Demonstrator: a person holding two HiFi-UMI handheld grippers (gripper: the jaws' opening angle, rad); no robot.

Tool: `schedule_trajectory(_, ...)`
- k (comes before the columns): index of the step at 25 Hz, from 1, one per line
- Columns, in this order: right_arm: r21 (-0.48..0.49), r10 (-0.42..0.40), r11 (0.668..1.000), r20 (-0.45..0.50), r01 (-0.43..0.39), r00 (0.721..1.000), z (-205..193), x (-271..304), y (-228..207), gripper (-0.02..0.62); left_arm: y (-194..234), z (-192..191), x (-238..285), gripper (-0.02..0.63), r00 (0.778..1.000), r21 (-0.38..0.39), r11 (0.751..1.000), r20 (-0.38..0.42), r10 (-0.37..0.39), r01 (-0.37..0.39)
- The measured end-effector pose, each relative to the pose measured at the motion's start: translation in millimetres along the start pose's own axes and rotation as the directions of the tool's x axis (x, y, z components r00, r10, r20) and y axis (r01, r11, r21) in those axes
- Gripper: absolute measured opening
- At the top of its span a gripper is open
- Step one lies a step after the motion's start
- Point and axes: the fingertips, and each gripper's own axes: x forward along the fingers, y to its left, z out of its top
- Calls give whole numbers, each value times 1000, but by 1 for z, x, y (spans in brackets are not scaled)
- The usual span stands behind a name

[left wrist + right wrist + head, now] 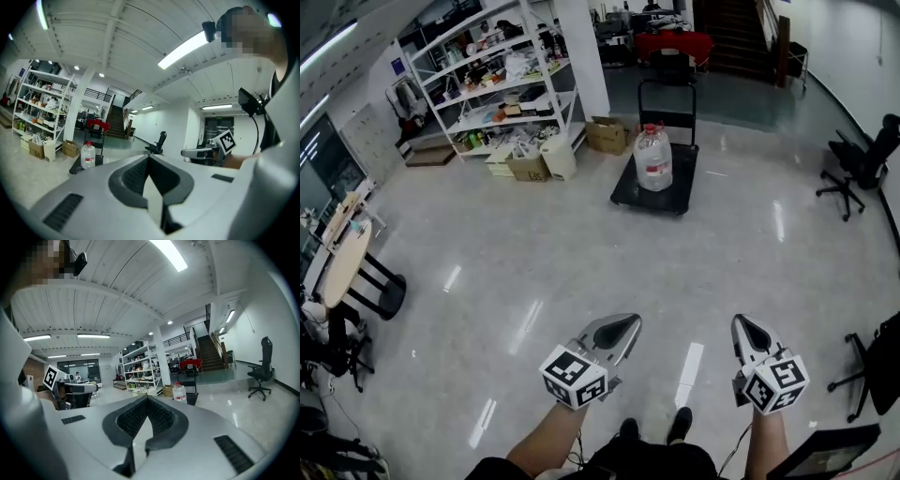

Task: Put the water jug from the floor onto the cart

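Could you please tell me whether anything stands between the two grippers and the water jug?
Nothing visible does. Only floor lies between the left gripper, the right gripper and the water jug, which already stands on the cart.

Glossy pale floor point(581, 262), clear plastic water jug point(653, 159), matt black cart point(661, 190)

No legible text; water jug point(653, 157) label too small to read.
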Motion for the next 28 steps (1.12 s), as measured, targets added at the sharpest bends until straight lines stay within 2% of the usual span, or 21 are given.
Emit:
schedule_trajectory(4, 0, -36, 999, -6, 36, 999, -1, -7, 23, 3, 1, 1, -15, 2, 999, -10, 999, 8, -38, 38)
schedule_trajectory(12, -33, 12, 999, 12, -12, 1000, 19, -20, 52, 3, -18, 25, -31, 2, 998, -4, 1000, 45, -31, 31)
schedule_trajectory(19, -42, 20, 999, 33, -19, 999, 29, -36, 39, 3, -45, 35, -22, 2, 997, 17, 999, 67, -47, 46)
schedule_trajectory(28, -54, 32, 998, 38, -30, 999, 33, -35, 42, 3, -47, 40, -27, 2, 997, 18, 999, 78, -29, 27)
